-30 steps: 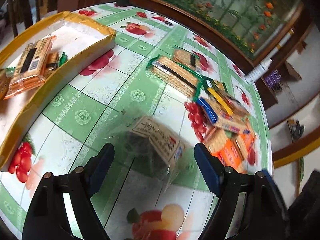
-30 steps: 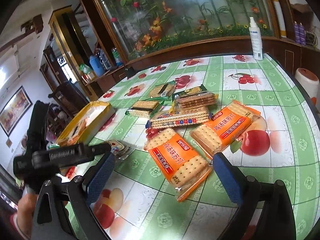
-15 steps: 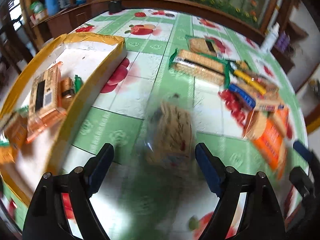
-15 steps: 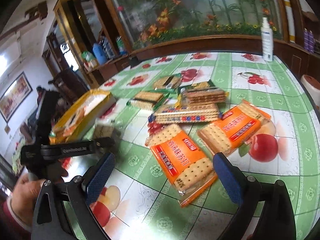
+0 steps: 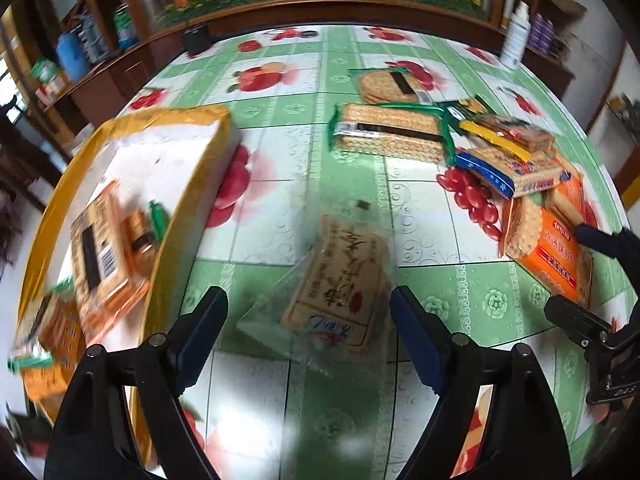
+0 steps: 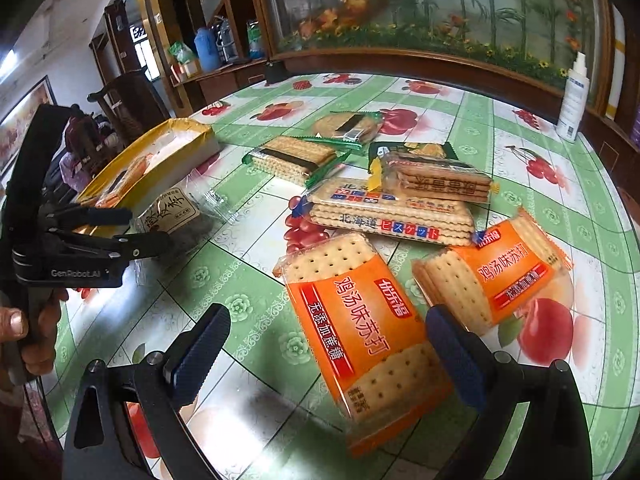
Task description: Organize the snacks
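My left gripper (image 5: 308, 332) is open, its fingers on either side of a clear packet with a tan label (image 5: 340, 280) lying on the table; the packet also shows in the right wrist view (image 6: 172, 216). A yellow-rimmed tray (image 5: 188, 208) to its left holds several snack packs (image 5: 100, 248). My right gripper (image 6: 326, 352) is open above an orange cracker pack (image 6: 360, 320). A second orange pack (image 6: 500, 272), a blue-labelled pack (image 6: 384, 216), a yellow-ended pack (image 6: 436, 184) and green-wrapped packs (image 6: 296, 156) lie beyond.
A white spray bottle (image 6: 574, 96) stands at the table's far right edge. A wooden ledge with painted glass (image 6: 400, 60) runs behind the table. A dark chair (image 6: 132, 100) and bottles (image 6: 206, 54) stand at the far left.
My left gripper has swung left and moved closer over the clear packet, which now lies between its open fingers. My right gripper has dropped closer to the near orange pack.
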A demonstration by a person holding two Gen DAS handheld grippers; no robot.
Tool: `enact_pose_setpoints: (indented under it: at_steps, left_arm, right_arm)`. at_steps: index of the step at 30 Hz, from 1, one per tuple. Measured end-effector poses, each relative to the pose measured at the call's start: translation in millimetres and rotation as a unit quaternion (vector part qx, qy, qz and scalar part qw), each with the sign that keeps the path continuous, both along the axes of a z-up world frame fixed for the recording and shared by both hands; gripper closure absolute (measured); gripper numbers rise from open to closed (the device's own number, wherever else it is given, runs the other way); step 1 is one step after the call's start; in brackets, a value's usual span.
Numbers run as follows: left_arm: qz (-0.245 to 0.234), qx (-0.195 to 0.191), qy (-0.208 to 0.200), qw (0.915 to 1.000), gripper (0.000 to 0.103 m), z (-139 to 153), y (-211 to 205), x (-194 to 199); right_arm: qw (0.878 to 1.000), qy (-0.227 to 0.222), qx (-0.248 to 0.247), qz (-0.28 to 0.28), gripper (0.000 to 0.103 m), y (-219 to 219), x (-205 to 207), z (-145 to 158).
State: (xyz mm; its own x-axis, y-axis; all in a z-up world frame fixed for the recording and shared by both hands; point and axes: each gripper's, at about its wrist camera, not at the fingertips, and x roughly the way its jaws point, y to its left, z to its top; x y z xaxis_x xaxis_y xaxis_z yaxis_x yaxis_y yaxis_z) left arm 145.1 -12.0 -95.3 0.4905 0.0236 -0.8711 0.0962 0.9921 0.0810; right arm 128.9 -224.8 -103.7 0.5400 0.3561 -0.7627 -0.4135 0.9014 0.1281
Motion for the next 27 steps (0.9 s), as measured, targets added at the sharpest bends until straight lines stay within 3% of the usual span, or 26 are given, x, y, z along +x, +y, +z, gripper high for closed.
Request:
enact_pose_setpoints:
  at_steps: [5, 10, 12, 15, 16, 17, 18, 27]
  left_arm:
    - [-0.013, 0.024, 0.013, 0.9995, 0.019, -12.7, -4.0, 8.1]
    - [-0.005, -0.013, 0.012, 0.9998, 0.017, -17.2, 7.3, 13.0]
    - [-0.003, -0.027, 0.013, 0.9995, 0.016, -18.4, 11.5, 14.7]
    - [-0.005, -0.039, 0.002, 0.9992, 0.016, -19.9, 15.6, 12.0]
    - [-0.006, -0.042, -0.003, 0.9991, 0.017, -20.1, 15.3, 9.9]
    - [-0.007, -0.042, -0.008, 0.9991, 0.020, -19.8, 15.0, 8.1]
    - [-0.010, -0.046, -0.013, 0.9988, 0.030, -19.0, 15.1, 6.3]
    - [-0.009, -0.073, -0.030, 0.9968, 0.042, -11.4, 26.6, -2.8]
  right_arm:
    - [1.000, -0.002, -0.019, 0.015, 0.003, 8.2, -1.3, -0.9]
    - [0.999, 0.014, -0.040, 0.012, 0.004, 9.6, 6.1, -13.1]
    - [0.999, 0.024, -0.040, 0.013, 0.009, 9.5, 8.8, -15.8]
    - [0.999, 0.024, -0.044, 0.008, 0.025, 9.4, 9.6, -15.7]
    - [0.999, 0.022, -0.044, 0.004, 0.039, 8.8, 8.7, -14.4]
    - [0.999, 0.022, -0.038, 0.001, 0.043, 7.6, 8.2, -12.9]
    - [0.999, 0.027, -0.022, 0.000, 0.043, 6.1, 8.6, -11.8]
    - [0.998, 0.033, 0.049, 0.005, 0.043, 10.7, -2.7, -6.5]
